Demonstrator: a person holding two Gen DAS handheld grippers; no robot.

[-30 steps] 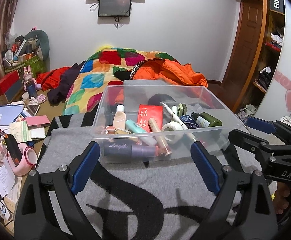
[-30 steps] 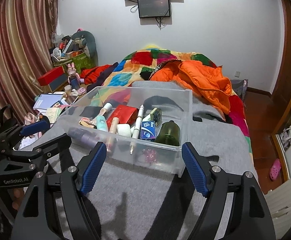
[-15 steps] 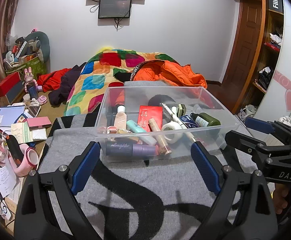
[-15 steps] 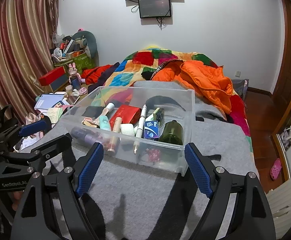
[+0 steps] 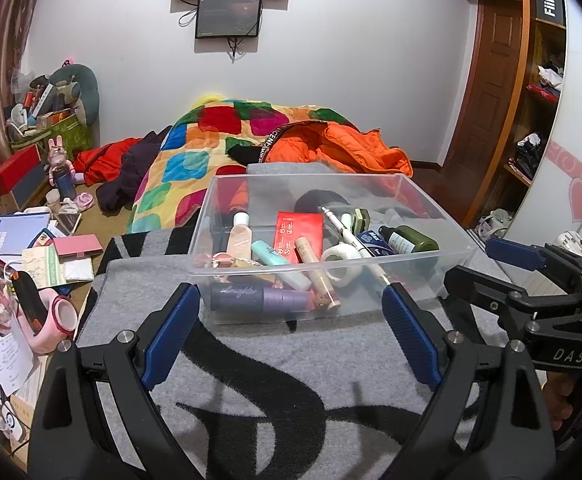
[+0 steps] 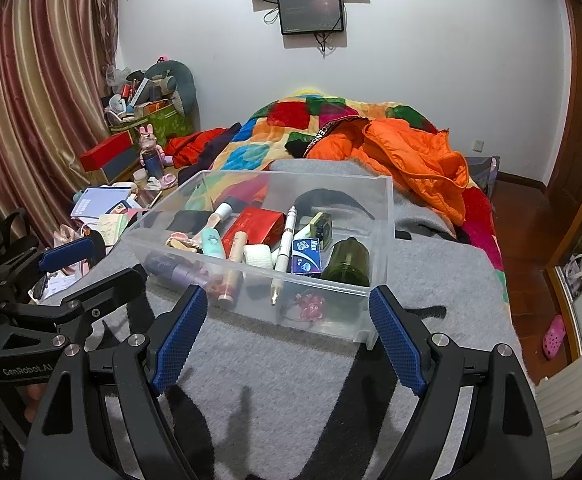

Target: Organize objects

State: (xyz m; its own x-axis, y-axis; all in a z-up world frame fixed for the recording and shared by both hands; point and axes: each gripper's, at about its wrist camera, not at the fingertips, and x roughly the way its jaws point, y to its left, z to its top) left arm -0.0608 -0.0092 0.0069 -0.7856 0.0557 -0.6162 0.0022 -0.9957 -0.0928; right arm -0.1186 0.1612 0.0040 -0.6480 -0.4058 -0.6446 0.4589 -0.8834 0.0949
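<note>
My bin (image 5: pixel 331 264) sits on the grey blanket (image 5: pixel 275 360) across the bed's foot end, and it's full: purple tube (image 5: pixel 259 298) against the near wall, red box (image 5: pixel 298 231) mid-bin, green bottle (image 5: pixel 411 240) at the right end, pen (image 6: pixel 285 246), tape roll (image 5: pixel 341 258). Both my grippers, left (image 5: pixel 291 332) and right (image 6: pixel 287 340), hover short of the near wall, fingers spread wide, holding nothing. Everything loose lies inside already, so this fits either sorting just wrapped or sorting about to go on. Any reach should come down over the rim, not push the wall; the blanket is soft and the bin would slide. Quilt (image 5: pixel 219 152) and orange jacket (image 5: pixel 343 148) lie beyond, clutter along the bed's left edge.
</note>
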